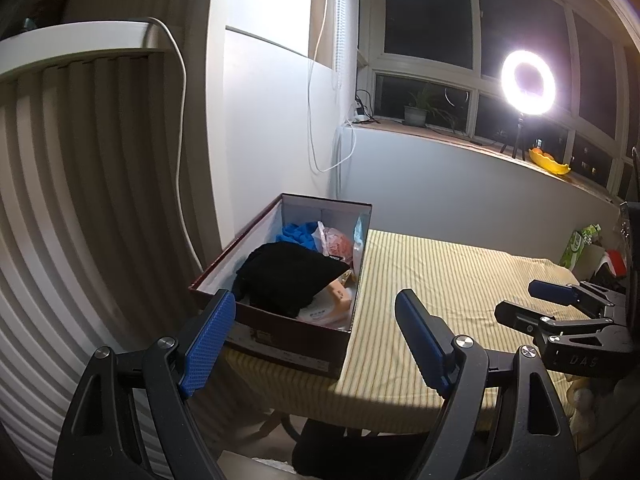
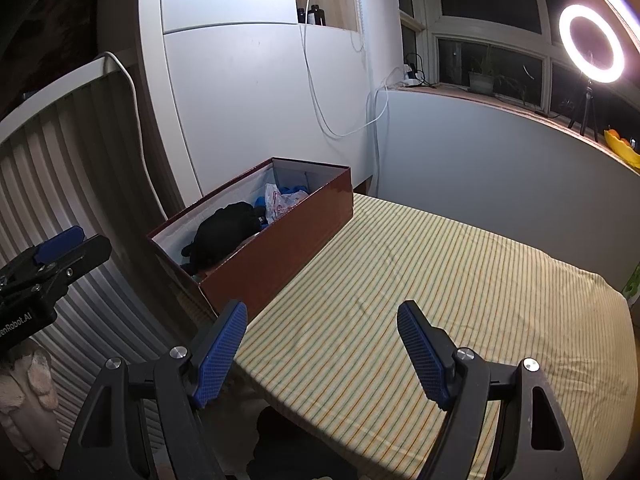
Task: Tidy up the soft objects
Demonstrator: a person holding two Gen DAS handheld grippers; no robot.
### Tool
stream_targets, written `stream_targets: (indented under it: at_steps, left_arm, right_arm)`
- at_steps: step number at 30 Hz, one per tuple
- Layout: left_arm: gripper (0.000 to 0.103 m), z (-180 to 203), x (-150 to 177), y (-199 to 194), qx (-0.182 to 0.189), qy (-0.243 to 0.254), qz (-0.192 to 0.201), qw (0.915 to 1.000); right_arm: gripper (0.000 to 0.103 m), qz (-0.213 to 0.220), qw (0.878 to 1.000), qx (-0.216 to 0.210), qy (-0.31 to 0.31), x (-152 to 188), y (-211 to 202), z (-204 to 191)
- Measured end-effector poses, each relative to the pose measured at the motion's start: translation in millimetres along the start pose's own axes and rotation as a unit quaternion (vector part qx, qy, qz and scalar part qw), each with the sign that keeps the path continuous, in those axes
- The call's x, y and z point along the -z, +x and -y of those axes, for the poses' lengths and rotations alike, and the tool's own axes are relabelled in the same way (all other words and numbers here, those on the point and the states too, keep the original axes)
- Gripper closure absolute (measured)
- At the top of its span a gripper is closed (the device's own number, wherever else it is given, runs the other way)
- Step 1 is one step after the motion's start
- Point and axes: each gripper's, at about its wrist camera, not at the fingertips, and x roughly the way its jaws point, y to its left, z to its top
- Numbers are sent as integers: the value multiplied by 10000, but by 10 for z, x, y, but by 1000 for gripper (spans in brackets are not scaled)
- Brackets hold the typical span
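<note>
A dark red cardboard box (image 1: pixel 280 340) (image 2: pixel 280 244) stands at the left corner of the striped tablecloth (image 1: pixel 440 280) (image 2: pixel 440 280). Inside it lie a black garment (image 1: pixel 288 276) (image 2: pixel 228 228), a blue cloth (image 1: pixel 298 234) (image 2: pixel 290 191) and a clear plastic bag (image 1: pixel 336 242) (image 2: pixel 280 202). My left gripper (image 1: pixel 314 320) hovers open near the box's front edge, nothing between its blue pads. My right gripper (image 2: pixel 320 332) (image 1: pixel 532 300) hangs open over the bare cloth to the right of the box, holding nothing. The left gripper (image 2: pixel 60 248) shows at the right wrist view's left edge.
A ribbed white radiator-like panel (image 1: pixel 80 200) stands left of the table. A ring light (image 1: pixel 528 76) (image 2: pixel 591 42), a potted plant (image 1: pixel 416 114) and a yellow fruit dish (image 1: pixel 548 160) sit on the windowsill. A green carton (image 1: pixel 576 246) stands at the table's far right.
</note>
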Motion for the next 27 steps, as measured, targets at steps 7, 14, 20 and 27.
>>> stream_targets:
  at_steps: [7, 14, 20, 27]
  left_arm:
    - [21, 21, 6, 6, 17, 12, -4, 10000]
    - [21, 21, 9, 9, 20, -22, 24, 10000]
    - [21, 10, 17, 26, 5, -96, -9, 10000]
    - [21, 3, 44, 26, -17, -86, 59, 9999]
  right_arm:
    - [29, 5, 10000, 6, 53, 14, 1, 37]
    - [29, -42, 10000, 15, 85, 50, 18, 60]
    - [29, -47, 9999, 37, 104, 61, 27, 65]
    - [29, -49, 9999, 69, 113, 81, 23, 78]
